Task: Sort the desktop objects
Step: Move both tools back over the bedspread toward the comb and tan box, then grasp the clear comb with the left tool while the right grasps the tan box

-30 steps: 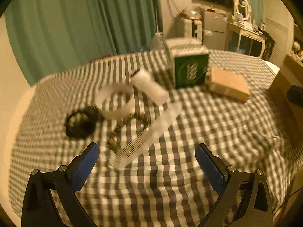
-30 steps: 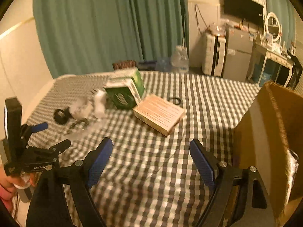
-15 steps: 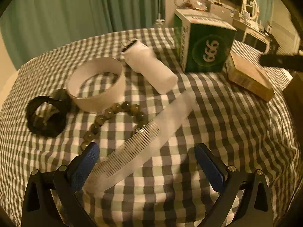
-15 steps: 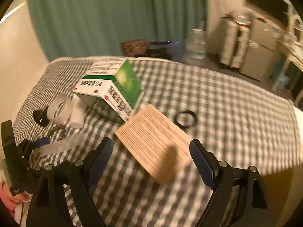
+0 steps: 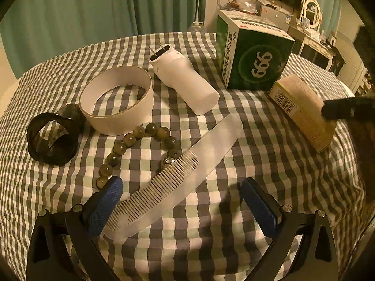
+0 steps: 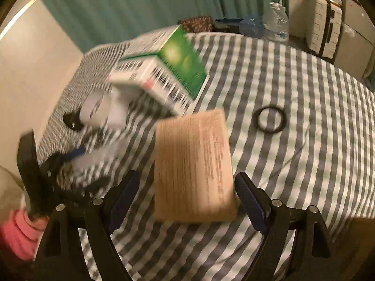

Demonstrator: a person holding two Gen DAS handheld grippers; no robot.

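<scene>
In the left wrist view my left gripper (image 5: pixel 181 205) is open and empty, low over a translucent white comb (image 5: pixel 178 180) that lies between its fingers on the checked cloth. A bead bracelet (image 5: pixel 138 149), a white tape ring (image 5: pixel 117 100), a black ring holder (image 5: pixel 51 138), a white plug device (image 5: pixel 185 82), a green box (image 5: pixel 253 56) and a flat tan box (image 5: pixel 302 107) lie beyond. In the blurred right wrist view my right gripper (image 6: pixel 187 201) is open and empty, its fingers on either side of the tan box (image 6: pixel 194 164). The green box (image 6: pixel 164 77) stands behind it.
A black hair tie (image 6: pixel 270 120) lies on the cloth right of the tan box. A water bottle (image 6: pixel 276 27) and white suitcase (image 6: pixel 324 32) stand beyond the table's far edge. The left gripper (image 6: pixel 46 171) shows at the right view's left.
My left gripper has moved forward and down until the comb lies between its fingers. My right gripper has swung left and closed in over the tan box. Both stay open.
</scene>
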